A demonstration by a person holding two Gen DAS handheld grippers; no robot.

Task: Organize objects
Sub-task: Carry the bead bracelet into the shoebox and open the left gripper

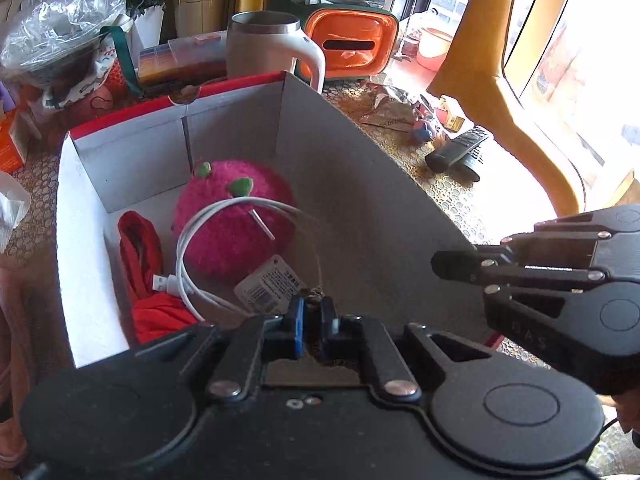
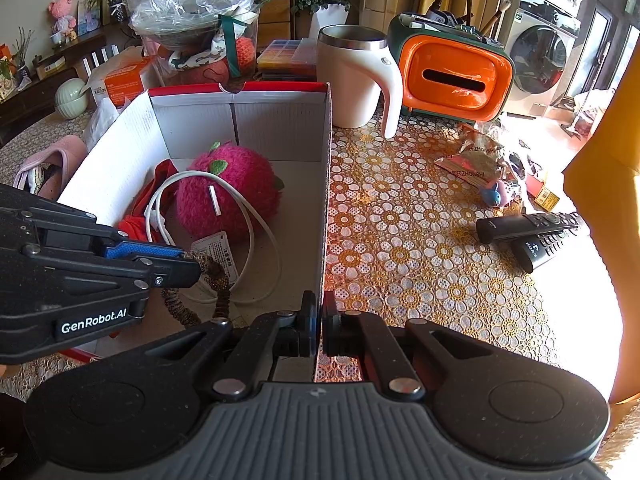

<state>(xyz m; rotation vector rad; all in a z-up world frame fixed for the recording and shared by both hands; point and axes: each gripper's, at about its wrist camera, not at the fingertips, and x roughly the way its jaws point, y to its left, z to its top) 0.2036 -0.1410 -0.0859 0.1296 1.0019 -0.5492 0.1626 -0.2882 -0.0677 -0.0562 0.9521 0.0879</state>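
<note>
Left claw point(image 2: 192, 266) lowering a brown beaded loop point(image 2: 218, 280) into the box point(image 1: 380, 200); release is next.
Left claw pinches the loop above the box floor. Right claw point(image 2: 318, 326) clamps the box's near-right wall, steadying it. Inside: one white cable point(image 1: 188, 240), one red cloth point(image 1: 140, 256), one pink plush fruit point(image 1: 236, 216). Right worktop edge: two remotes point(image 2: 528, 232).

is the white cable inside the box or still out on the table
Inside. The white cable lies looped on the floor of the cardboard box, draped over the pink plush fruit.
</note>
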